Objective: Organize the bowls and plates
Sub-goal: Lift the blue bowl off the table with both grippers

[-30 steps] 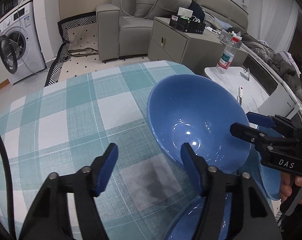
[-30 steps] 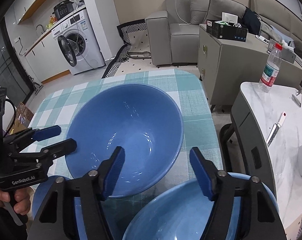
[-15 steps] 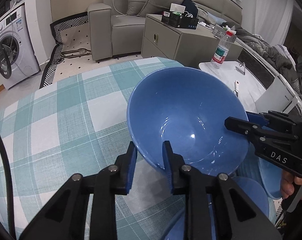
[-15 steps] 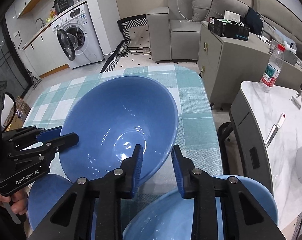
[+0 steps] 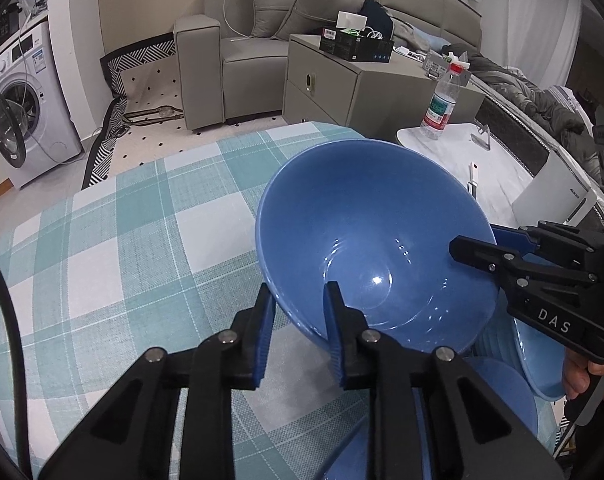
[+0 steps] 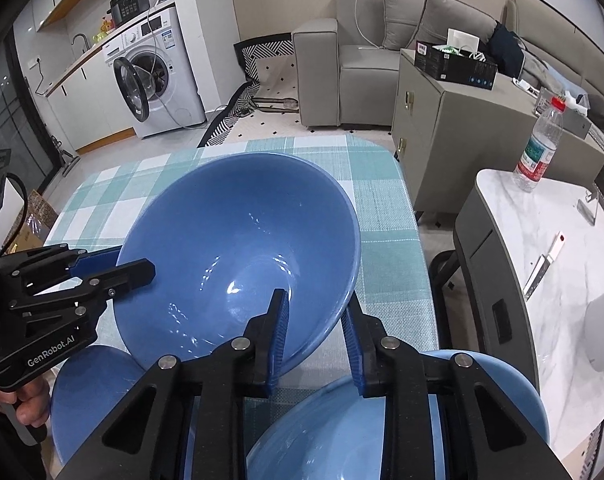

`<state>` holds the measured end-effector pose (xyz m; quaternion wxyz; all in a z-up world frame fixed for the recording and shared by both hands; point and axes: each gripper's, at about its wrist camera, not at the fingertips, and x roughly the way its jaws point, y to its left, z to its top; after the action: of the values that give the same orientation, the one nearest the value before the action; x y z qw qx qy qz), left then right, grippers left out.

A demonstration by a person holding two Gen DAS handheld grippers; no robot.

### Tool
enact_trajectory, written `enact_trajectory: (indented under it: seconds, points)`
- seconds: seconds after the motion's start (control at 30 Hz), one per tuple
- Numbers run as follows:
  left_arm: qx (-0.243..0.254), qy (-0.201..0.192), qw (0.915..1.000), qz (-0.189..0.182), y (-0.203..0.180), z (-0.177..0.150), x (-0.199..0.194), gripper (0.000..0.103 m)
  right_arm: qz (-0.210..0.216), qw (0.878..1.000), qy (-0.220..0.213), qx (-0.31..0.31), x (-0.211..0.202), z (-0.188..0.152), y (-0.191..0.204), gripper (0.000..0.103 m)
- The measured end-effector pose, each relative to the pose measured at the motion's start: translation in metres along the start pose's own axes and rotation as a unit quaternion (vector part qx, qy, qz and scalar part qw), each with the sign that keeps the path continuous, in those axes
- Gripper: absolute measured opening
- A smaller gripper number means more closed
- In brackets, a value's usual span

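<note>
This is looking like a home, with living room and laundry corner sharing one open space. A grey sofa point(image 6: 366, 56) with cushions is sitting by the wall, and a white washing machine point(image 6: 157, 80) is standing with its round door hanging open. A checked cloth is covering the desk point(image 5: 141, 240), and a water bottle point(image 6: 540, 148) is standing nearby.

The bowl point(image 5: 366, 232) between the black claw's blue pads point(image 5: 261, 340) is plain glossy blue. Under it, the cloth point(image 5: 133, 248) is a teal-and-white check. Ahead stand a grey sofa point(image 5: 241, 40) and white washer point(image 5: 25, 92).
</note>
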<state>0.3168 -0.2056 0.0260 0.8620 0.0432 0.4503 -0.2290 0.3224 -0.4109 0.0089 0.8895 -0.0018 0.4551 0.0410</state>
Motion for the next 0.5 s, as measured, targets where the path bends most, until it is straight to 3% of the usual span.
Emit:
enact_trajectory:
  seconds: [0.5]
  points:
    - [0.004,-0.048,0.9987,0.013,-0.006,0.002,-0.03,0.023,-0.004,0.999,-0.043,0.004,-0.034,-0.003,0.008,0.027]
